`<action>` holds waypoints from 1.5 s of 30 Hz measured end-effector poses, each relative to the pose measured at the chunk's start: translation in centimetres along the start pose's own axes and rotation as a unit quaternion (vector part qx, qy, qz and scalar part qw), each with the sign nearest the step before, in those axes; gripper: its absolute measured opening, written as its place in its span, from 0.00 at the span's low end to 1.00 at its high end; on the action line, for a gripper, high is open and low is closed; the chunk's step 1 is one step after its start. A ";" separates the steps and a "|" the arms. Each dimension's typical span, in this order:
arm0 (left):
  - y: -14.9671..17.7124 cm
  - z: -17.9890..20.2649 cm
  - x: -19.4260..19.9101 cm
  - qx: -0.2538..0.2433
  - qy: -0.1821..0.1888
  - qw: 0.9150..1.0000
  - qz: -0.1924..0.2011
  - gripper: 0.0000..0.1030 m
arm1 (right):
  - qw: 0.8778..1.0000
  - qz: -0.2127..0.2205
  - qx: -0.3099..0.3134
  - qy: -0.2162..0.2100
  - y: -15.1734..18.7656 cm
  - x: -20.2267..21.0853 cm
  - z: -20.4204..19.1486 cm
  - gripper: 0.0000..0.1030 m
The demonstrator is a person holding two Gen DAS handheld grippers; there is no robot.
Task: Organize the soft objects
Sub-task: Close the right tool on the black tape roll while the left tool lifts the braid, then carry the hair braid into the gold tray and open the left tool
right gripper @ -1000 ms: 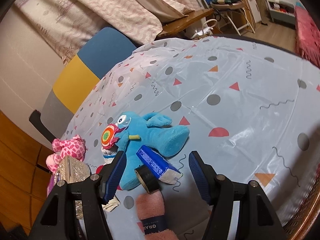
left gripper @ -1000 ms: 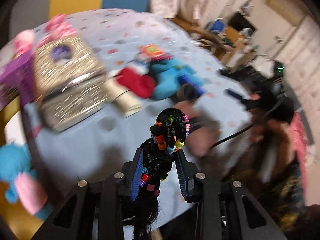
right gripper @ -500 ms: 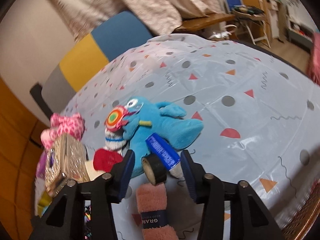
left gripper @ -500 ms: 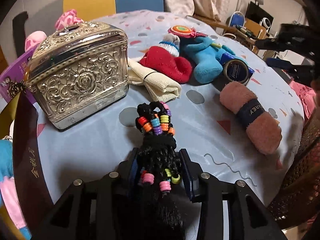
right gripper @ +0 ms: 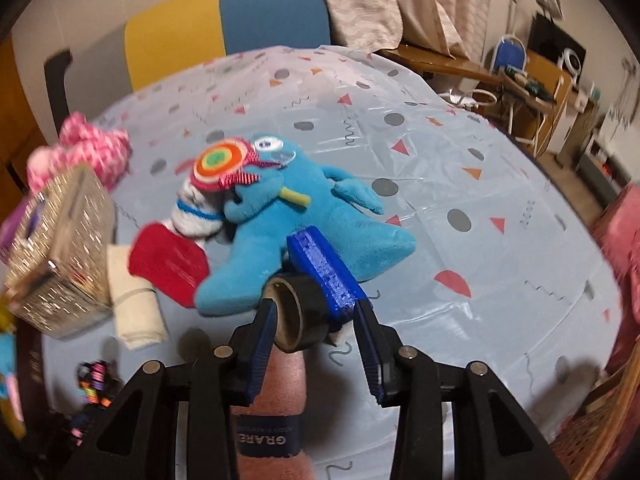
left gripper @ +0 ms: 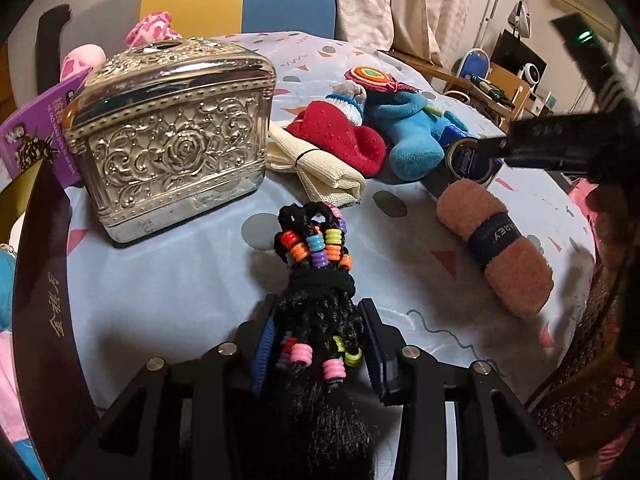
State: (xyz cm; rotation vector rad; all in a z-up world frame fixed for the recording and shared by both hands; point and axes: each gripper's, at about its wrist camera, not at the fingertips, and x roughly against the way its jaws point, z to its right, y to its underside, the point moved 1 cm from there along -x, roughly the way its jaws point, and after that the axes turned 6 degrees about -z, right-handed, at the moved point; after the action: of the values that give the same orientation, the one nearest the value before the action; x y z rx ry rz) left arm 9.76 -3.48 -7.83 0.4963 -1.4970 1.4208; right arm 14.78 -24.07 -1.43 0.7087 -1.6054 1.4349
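My left gripper [left gripper: 318, 336] is shut on a black braided hairpiece with coloured beads [left gripper: 316, 272], held low over the near part of the table. My right gripper [right gripper: 316, 328] is open above a black tape roll [right gripper: 298, 316] and a blue box [right gripper: 324, 270], with the pink rolled towel [right gripper: 280, 400] under it. The blue plush toy [right gripper: 288, 224], red sock [right gripper: 168, 264] and cream cloth [right gripper: 134, 300] lie in a cluster at mid table. In the left wrist view the towel [left gripper: 496, 244], plush [left gripper: 412, 132], sock [left gripper: 340, 136] and cloth [left gripper: 320, 168] lie ahead.
An ornate silver box [left gripper: 168, 132] stands at the left with a purple booklet [left gripper: 28, 136] and a pink plush [left gripper: 152, 30] behind it. A dark curved rim [left gripper: 40, 300] is at the near left. The dotted tablecloth [right gripper: 460, 184] covers the round table; a chair [right gripper: 224, 20] is behind.
My left gripper has swung toward the table and lowered the hairpiece close to the cloth. My right gripper has moved down and forward over the tape roll, jaws narrower than before.
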 end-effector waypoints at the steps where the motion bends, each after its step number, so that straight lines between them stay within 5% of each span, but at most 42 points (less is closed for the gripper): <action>1: 0.3 -0.1 0.2 0.002 0.002 1.000 0.001 0.39 | 1.000 -0.004 0.014 0.020 0.0 -0.4 -0.4 0.38; 3: 0.5 -0.2 0.4 0.004 0.005 1.000 0.002 0.39 | 0.998 -0.001 0.035 0.059 0.1 -0.7 -1.0 0.19; 6: 0.6 -0.3 0.5 0.004 0.010 1.000 0.003 0.39 | 0.998 0.007 0.026 0.051 0.0 -0.5 -0.6 0.05; 15: 0.2 -0.3 0.5 0.014 0.012 1.000 0.003 0.34 | 0.987 -0.002 -0.115 -0.114 -0.1 -0.3 4.1 0.05; 26: 0.1 -1.7 5.7 0.058 0.052 0.997 0.018 0.32 | 0.992 -0.005 -0.072 -0.099 -0.5 -0.5 2.4 0.05; 31: -0.4 -6.1 11.4 0.126 0.054 0.989 0.057 0.32 | 0.993 0.002 -0.063 -0.102 -0.4 -0.1 2.3 0.05; 38: -0.1 -16.4 18.4 0.226 -0.009 0.968 0.110 0.32 | 0.992 0.008 -0.061 -0.107 -0.4 0.2 2.2 0.05; 40: 0.2 -19.5 18.6 0.245 -0.049 0.963 0.105 0.32 | 0.992 0.009 -0.058 -0.108 -0.4 0.2 2.1 0.05; 45: 0.6 -25.7 14.8 0.301 -0.064 0.950 0.056 0.33 | 0.993 0.011 -0.053 -0.103 -0.4 0.2 2.1 0.05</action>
State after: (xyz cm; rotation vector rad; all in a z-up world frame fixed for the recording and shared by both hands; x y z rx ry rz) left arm 12.04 24.96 0.18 0.8988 -1.1809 1.9747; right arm 14.54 -26.12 -1.03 0.8011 -1.8387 1.3145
